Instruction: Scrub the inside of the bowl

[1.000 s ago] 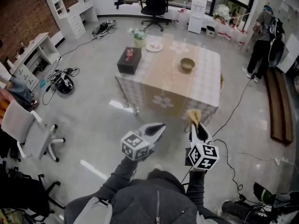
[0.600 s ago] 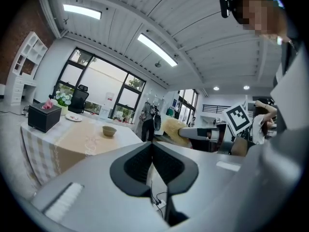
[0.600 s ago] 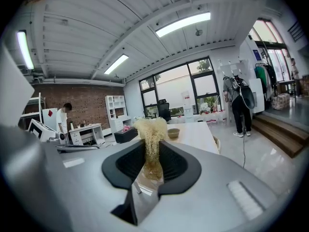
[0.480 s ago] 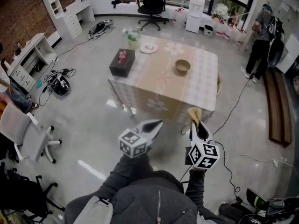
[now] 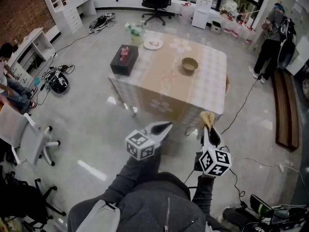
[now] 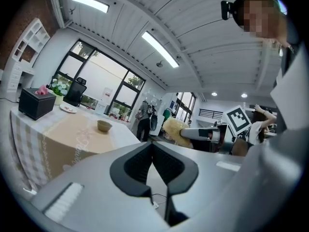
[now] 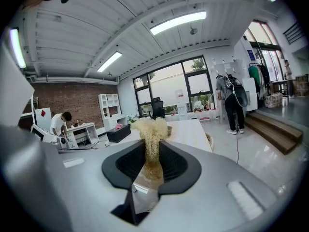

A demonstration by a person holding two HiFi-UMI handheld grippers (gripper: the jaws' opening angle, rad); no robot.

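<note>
Jaws of left gripper are closed, empty. Bowl stands on the worktop, well ahead of both grippers, seemingly a little nearer the right gripper, whose jaws clamp a scrubber.

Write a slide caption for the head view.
Person stands short of the table, right gripper clamping a fibrous scrubber, left gripper shut and empty, bowl on the tabletop.
</note>
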